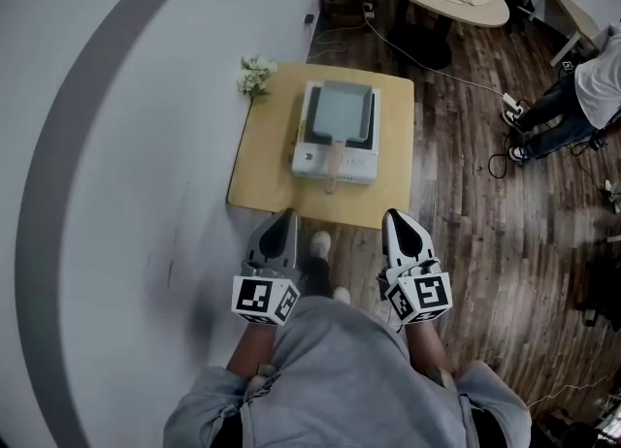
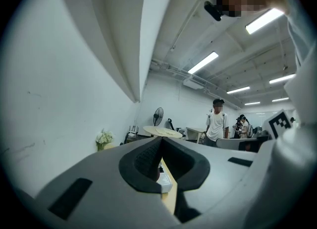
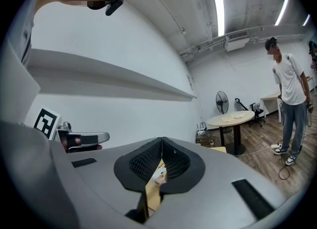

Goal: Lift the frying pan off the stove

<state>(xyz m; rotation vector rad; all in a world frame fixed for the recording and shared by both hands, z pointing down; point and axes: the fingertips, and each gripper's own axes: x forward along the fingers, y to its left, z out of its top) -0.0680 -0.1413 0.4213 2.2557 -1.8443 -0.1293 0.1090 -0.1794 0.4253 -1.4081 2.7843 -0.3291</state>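
Well short of the white stove (image 1: 362, 168) bearing a square grey frying pan (image 1: 341, 111), left gripper (image 1: 282, 218) and right gripper (image 1: 397, 220) hover closed, empty.

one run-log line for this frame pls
phase: before reach | left gripper: shut, empty | right gripper: shut, empty | frying pan: on stove, untouched

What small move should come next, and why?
Probably reach the right gripper forward toward the handle of the frying pan, opening its jaws. It and the left gripper are shut and empty, short of the table; the pan sits on the stove, handle toward the person.
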